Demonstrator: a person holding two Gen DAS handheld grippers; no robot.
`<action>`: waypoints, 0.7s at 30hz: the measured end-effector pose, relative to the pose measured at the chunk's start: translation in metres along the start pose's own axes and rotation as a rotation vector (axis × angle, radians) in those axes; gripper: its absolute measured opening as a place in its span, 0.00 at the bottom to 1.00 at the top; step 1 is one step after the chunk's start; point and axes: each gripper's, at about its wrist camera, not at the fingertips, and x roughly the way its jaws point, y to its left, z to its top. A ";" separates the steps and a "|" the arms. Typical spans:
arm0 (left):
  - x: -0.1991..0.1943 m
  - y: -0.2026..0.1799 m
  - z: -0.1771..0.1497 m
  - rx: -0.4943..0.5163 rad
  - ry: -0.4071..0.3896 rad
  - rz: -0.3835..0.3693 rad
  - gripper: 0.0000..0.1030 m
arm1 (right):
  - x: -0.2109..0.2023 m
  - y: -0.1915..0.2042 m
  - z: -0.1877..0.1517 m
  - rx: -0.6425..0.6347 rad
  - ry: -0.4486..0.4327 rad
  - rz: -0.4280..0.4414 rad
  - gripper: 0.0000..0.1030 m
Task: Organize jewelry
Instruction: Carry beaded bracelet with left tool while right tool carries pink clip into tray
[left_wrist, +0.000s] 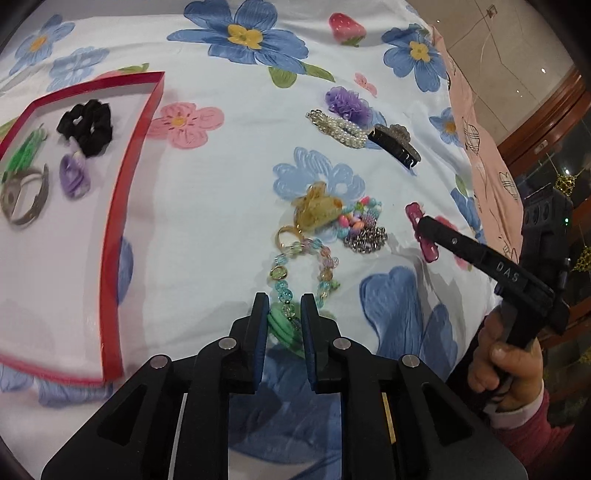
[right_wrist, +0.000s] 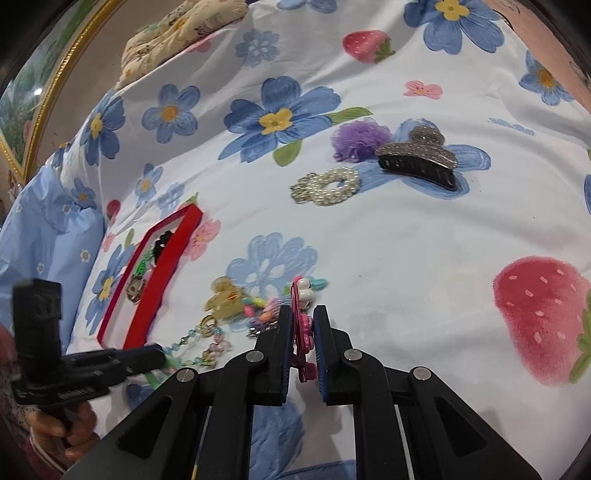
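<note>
The left gripper (left_wrist: 283, 314) is clamped on a green coiled hair tie (left_wrist: 282, 326), pinched near the tips so the soft loop hangs free of the bead pile and can be carried off. At about nine to ten o'clock in its view sits the red-rimmed tray (left_wrist: 110, 236), already holding a black scrunchie (left_wrist: 86, 127), a purple flower piece (left_wrist: 74, 177), a green item and a metal bangle (left_wrist: 24, 201), which makes it the likely collection place. The right gripper (right_wrist: 302, 332) is closed on a pink flower hair clip (right_wrist: 300, 325), held edge-on between the pads, probably because the flat clip is easiest to grasp across its thin side. Just at ten o'clock of that grip lie an amber claw clip (right_wrist: 223, 299), coloured beads and a beaded chain (right_wrist: 201, 343). Farther off, around one o'clock, a pearl bracelet (right_wrist: 327, 184), a purple pom-pom (right_wrist: 356, 138) and a glittery dark claw clip (right_wrist: 417, 158) wait on the floral bedsheet (right_wrist: 406, 258), not yet sorted
</note>
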 end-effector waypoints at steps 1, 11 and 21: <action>-0.002 0.000 -0.003 0.007 0.001 0.007 0.14 | -0.002 0.002 -0.001 -0.004 -0.003 0.004 0.11; -0.015 0.000 0.002 0.008 -0.018 0.066 0.52 | -0.013 0.014 -0.001 -0.024 -0.023 0.041 0.11; 0.025 -0.039 0.030 0.157 0.069 0.088 0.37 | -0.015 0.006 0.000 -0.004 -0.030 0.043 0.11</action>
